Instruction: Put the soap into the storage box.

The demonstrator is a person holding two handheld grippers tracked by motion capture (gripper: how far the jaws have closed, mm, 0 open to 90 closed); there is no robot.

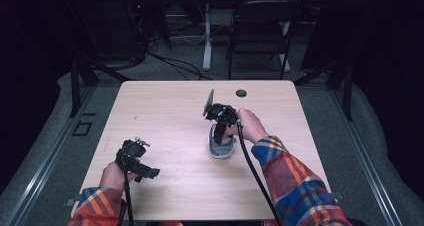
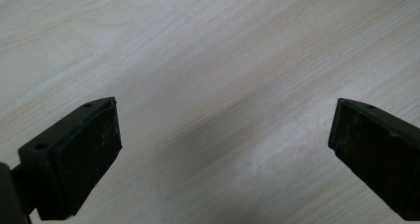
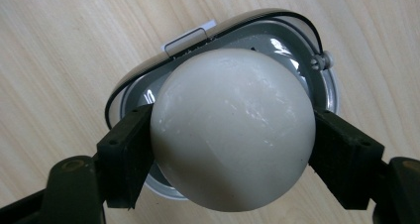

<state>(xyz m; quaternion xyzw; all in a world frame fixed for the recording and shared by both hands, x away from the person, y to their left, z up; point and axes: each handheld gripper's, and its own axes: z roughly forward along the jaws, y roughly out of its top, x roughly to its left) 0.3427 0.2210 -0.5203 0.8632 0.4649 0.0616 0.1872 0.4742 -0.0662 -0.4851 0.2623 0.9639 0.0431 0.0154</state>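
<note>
The pale ball [image 3: 233, 130] sits clamped between the right gripper [image 3: 233, 149]'s two black pads, held directly over an oval grey dish [image 3: 324, 92] with a thin dark wire along its rim, apparently so that it can be lowered straight into the hollow (whether it already touches the dish I cannot tell). In the high view that gripper [image 1: 220, 136] points down at the dish [image 1: 220, 150] near the middle of the wooden table [image 1: 165, 111]. The left gripper [image 1: 145, 170] rests well apart near the table's front left, its jaws wide and empty over bare wood, probably just waiting out of the way.
</note>
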